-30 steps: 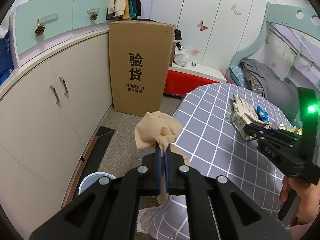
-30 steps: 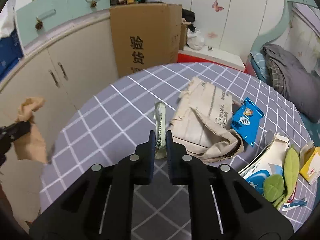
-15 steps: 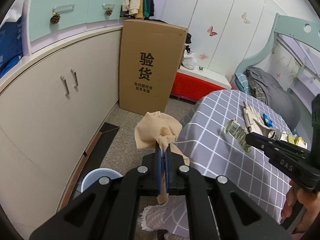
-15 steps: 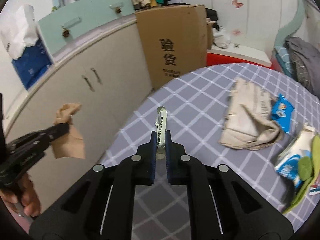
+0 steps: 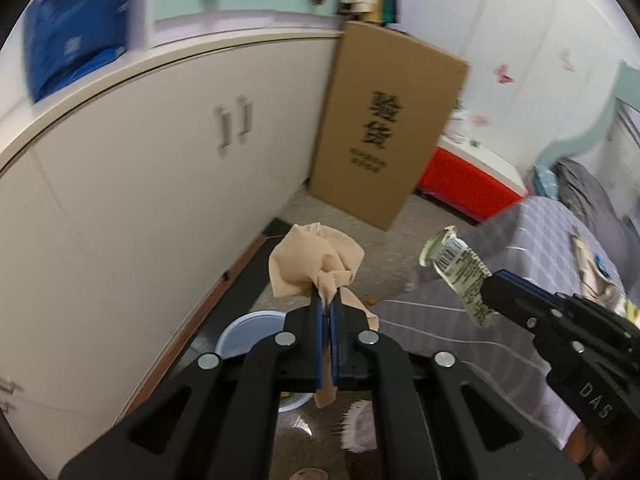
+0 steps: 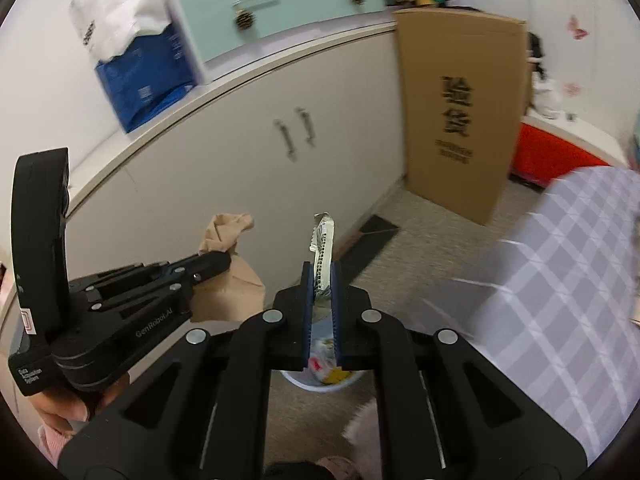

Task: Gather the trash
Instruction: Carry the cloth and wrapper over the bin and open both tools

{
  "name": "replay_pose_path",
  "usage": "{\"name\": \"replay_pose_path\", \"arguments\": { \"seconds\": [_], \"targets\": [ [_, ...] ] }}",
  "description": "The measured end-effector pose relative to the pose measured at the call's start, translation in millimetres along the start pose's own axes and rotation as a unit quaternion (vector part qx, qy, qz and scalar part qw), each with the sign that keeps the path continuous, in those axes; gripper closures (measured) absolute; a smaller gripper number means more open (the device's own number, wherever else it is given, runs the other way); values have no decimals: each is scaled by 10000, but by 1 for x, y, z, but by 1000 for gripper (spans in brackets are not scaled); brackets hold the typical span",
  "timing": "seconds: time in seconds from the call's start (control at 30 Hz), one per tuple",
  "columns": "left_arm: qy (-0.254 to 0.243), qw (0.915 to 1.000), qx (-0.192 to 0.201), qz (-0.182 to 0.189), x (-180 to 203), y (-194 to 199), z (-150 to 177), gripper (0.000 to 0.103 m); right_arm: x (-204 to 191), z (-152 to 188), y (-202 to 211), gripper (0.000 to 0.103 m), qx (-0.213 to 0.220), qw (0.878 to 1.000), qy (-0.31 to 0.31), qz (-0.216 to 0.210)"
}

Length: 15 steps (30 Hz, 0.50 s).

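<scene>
My left gripper (image 5: 326, 300) is shut on a crumpled beige paper (image 5: 312, 262), held over the floor above a pale blue trash bin (image 5: 248, 330). The paper also shows in the right wrist view (image 6: 228, 276), held by the left gripper (image 6: 222, 260). My right gripper (image 6: 322, 276) is shut on a flattened green-white wrapper (image 6: 323, 248), above the bin (image 6: 320, 380), which holds some trash. The wrapper (image 5: 460, 272) and the right gripper (image 5: 494, 280) also show at the right in the left wrist view.
Cream cabinets (image 5: 140, 200) run along the left. A tall cardboard box (image 5: 384, 128) leans against them. The round table with a grey checked cloth (image 6: 560, 280) is to the right, a red-and-white box (image 5: 468, 176) behind it. A fluffy slipper (image 5: 360, 428) is on the floor.
Both grippers have swung left off the table toward the cabinets and the bin, each still holding its piece of trash. The right gripper is now close beside the left.
</scene>
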State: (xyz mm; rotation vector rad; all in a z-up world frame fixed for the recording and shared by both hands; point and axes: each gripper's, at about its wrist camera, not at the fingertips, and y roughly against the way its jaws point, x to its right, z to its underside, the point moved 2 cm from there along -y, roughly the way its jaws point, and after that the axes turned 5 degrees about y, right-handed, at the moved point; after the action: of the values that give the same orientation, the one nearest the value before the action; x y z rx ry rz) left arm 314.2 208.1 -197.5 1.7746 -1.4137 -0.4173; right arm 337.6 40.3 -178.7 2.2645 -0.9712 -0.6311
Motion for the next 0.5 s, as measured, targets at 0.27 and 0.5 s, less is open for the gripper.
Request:
{"name": "replay_pose_path", "arguments": {
  "seconds": [0.27,0.5],
  "targets": [
    [173,9989,-239,-365,-37,-21,4,100,-15,13,-53,35,-400,9990,112,170],
    [120,9986,-380,-346,-36,-37,7,100,-6,19,-49,35,-382,9982,13,470]
  ]
}}
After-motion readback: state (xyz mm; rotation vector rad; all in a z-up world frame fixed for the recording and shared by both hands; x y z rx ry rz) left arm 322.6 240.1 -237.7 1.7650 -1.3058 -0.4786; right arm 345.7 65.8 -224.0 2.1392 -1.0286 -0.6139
